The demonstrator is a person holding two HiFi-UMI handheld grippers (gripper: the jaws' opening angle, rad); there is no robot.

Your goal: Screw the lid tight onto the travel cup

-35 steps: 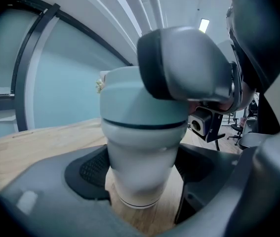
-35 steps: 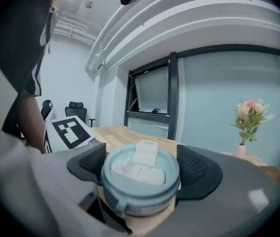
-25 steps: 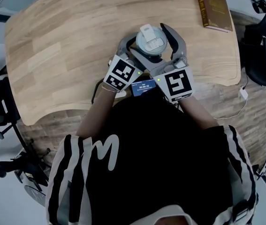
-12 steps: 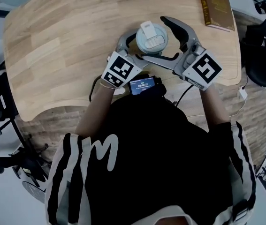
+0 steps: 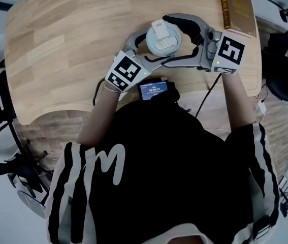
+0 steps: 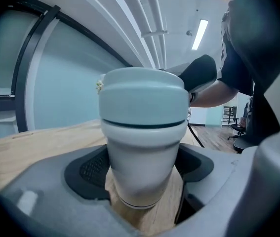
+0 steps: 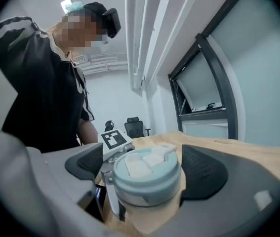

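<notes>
Travel cup (image 5: 163, 38) stands upright on the light wood worktop (image 5: 62, 39), left of the brown book (image 5: 237, 9) and nearer to me than it. Lid (image 7: 147, 174) is already seated on top.

Step in hand, as I judge it: a re-grip between tightening turns.
- Left gripper (image 5: 145, 49) comes in from the side away from the book. Its fingers (image 6: 88, 169) pinch the lower body of the cup, pads against both sides.
- Right gripper (image 7: 144, 181) comes in from the book side. Its fingers (image 7: 204, 174) are spread around the lid and have just been opening. The lid sits between them, with a clear gap on one side and only a narrow one on the other, so nothing is held.

Next move, my call:
- Close the right fingers level on the lid's rim, below the flip tab and not on it.
- Turn in the tightening direction while the left holds the body still.
- Both surfaces look slick, so I'd expect slipping if the squeeze is light.
- A thin dark seam shows between lid and body in the left gripper view. I can't tell from it whether the thread is fully home.

Materials and shapes:
- Lid: pale blue-grey, smooth moulded plastic, round, with a white flip tab on top.
- Body: off-white and glossy, tapering towards the base.
- Fingers: grey plastic, curved, with dark pads that show a fine mesh texture.
- Worktop: pale planked wood with visible grain and rounded corners.
- Book: hard-cover, with faint gilt print.
</notes>
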